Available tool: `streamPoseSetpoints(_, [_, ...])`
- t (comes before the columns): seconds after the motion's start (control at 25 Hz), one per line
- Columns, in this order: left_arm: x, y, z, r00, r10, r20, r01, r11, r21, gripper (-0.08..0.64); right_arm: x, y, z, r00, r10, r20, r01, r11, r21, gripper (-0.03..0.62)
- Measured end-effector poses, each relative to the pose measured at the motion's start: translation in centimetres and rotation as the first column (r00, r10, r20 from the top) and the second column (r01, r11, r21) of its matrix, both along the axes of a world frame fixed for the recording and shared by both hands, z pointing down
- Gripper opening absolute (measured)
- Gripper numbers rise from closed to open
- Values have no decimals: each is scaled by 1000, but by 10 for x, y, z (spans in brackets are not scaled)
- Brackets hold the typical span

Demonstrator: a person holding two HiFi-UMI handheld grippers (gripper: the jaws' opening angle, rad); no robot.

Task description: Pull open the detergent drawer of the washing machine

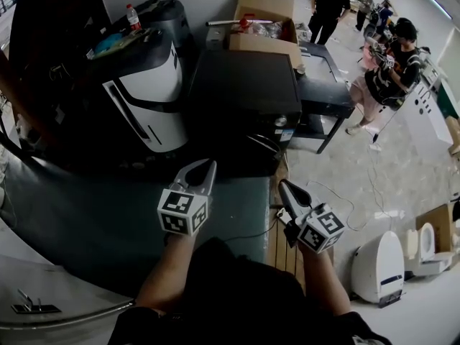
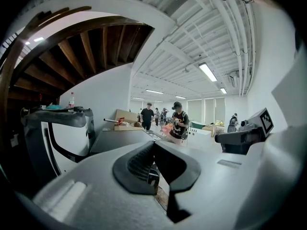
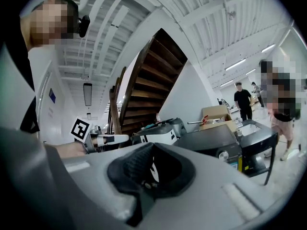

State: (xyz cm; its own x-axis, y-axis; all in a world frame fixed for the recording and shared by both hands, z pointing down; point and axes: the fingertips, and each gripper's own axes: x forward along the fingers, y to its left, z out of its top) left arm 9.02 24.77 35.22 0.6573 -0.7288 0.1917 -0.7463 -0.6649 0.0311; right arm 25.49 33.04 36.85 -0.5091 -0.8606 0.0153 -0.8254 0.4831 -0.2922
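1. Head view: left gripper point(image 1: 207, 167) sits over a grey top point(image 1: 86, 214), right gripper point(image 1: 284, 187) just off its edge. Both sets of jaws are closed together, nothing between them.
2. Dark washing machine point(image 1: 244, 99) is just ahead of both grippers. Can't make out its detergent drawer.
3. Behind it is an open cardboard box point(image 1: 267, 4) holding a red-capped bottle point(image 1: 248, 24) and clear plastic.

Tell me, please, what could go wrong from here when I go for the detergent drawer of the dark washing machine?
1. The left tool and the right tool are both shut and apart from the washing machine. They might bump its front before one opens.
2. The drawer does not show clearly, so you might pull the wrong part.
3. A white cable lies on the floor beside you, and a foot could catch it.
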Motion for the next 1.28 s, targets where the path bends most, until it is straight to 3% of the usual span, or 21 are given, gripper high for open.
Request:
streamPoseSetpoints(0.28, [3, -32, 11, 1000, -7, -17, 7, 1000, -27, 11, 2, -31, 15, 1000, -26, 1, 26, 999, -47, 3])
streamPoseSetpoints(0.68, [-10, -129, 23, 1000, -15, 5, 15, 999, -41, 11, -17, -129, 20, 998, -54, 16, 55, 995, -79, 3])
streamPoseSetpoints(1.28, [-98, -296, 58, 999, 12, 40, -8, 994, -113, 11, -127, -323, 33, 986, -147, -75, 135, 980, -149, 3])
